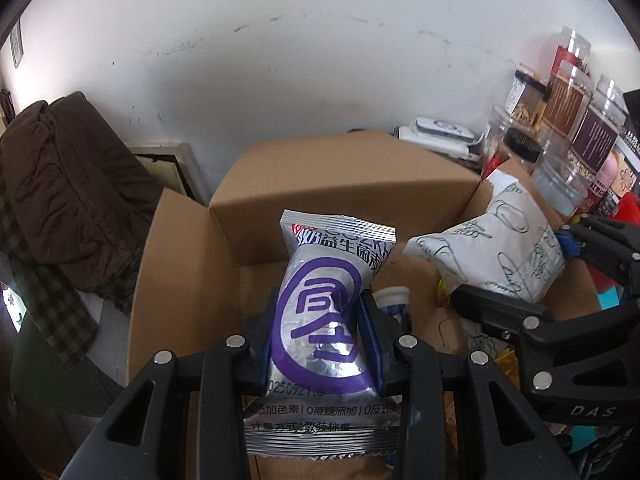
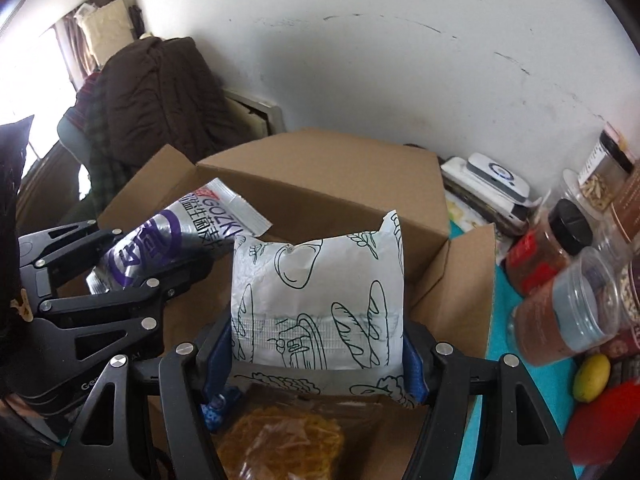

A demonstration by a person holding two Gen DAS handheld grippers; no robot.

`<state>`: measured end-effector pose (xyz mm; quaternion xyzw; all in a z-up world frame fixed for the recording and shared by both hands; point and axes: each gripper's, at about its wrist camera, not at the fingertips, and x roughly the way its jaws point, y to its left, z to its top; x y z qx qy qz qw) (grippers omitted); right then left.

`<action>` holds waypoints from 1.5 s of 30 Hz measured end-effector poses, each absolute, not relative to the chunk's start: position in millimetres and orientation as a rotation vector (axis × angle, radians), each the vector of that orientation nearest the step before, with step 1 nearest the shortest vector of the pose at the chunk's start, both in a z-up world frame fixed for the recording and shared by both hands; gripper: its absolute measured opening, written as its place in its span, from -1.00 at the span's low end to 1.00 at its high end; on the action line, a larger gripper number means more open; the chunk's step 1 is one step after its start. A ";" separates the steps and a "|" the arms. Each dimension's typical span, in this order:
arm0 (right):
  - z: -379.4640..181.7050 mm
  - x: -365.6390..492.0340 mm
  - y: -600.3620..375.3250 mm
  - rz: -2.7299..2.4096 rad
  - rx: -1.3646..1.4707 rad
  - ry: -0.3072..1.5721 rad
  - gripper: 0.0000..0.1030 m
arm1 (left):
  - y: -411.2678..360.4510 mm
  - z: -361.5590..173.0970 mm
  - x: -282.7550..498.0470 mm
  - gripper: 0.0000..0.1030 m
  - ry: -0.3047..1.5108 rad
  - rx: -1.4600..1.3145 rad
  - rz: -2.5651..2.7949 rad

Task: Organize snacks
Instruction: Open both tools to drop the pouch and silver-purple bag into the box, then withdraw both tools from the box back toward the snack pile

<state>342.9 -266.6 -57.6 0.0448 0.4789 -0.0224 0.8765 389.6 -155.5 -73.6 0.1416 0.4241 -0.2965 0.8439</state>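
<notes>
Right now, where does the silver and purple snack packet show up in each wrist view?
Left wrist view: silver and purple snack packet at bottom centre, clamped in the left gripper jaws.
Right wrist view: same packet at middle left, held by the left gripper there.
Shared landmark: the open cardboard box behind it.

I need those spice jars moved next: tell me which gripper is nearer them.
Right. The right gripper, holding the white bread bag, is beside the jars; the left gripper, holding the silver packet, is farther across the box.

"GOZKI" on silver-purple snack packet, "0250921" date stamp there, "DAS" on right gripper
</notes>
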 end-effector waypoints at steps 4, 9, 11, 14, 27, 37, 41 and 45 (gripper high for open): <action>-64.5 344.6 -265.1 -0.072 0.070 1.045 0.40 | -155.5 -81.9 392.0 -0.27 0.931 0.340 -0.567; -62.2 338.8 -260.5 -0.112 0.029 1.042 0.67 | -149.4 -85.6 393.3 -0.25 0.952 0.354 -0.530; -59.8 336.2 -257.6 -0.116 0.009 1.032 0.70 | -145.8 -82.8 392.2 -0.25 0.949 0.357 -0.510; -54.0 330.1 -252.1 -0.119 -0.015 1.019 0.70 | -140.0 -74.4 390.1 -0.25 0.941 0.350 -0.498; -1.7 296.7 -247.2 -0.116 -0.001 0.889 0.70 | -119.5 -12.3 353.3 -0.24 0.844 0.309 -0.476; 44.1 251.6 -236.6 -0.118 -0.007 0.777 0.70 | -99.4 32.9 310.5 -0.24 0.779 0.265 -0.478; 58.6 232.2 -232.7 -0.115 -0.007 0.735 0.70 | -89.9 50.2 292.8 -0.24 0.739 0.253 -0.475; 71.0 209.1 -224.5 -0.117 -0.012 0.690 0.70 | -82.2 63.6 271.5 -0.24 0.708 0.243 -0.483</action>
